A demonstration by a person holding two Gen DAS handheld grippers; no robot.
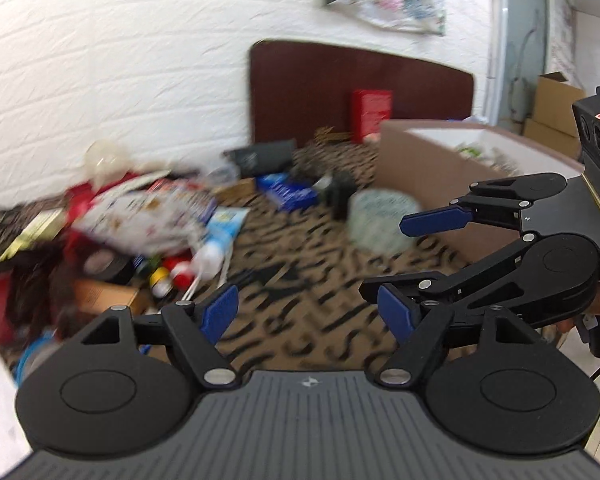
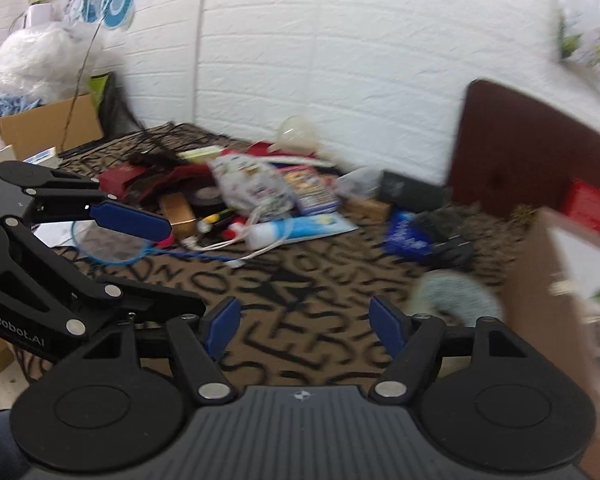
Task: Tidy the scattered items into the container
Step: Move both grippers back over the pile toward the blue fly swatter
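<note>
A heap of scattered items lies on a leopard-print cloth: printed bags, a white tube, small bottles, tape, boxes. The same heap shows in the right wrist view. A cardboard box container stands at the right, also in the right wrist view. A round pale bundle lies beside it. My left gripper is open and empty above the cloth. My right gripper is open and empty; it also shows at the right in the left wrist view. Both views are blurred.
A dark brown headboard leans on the white brick wall, with a red box before it. A blue packet and a black object lie mid-cloth. More cardboard boxes stand at the left.
</note>
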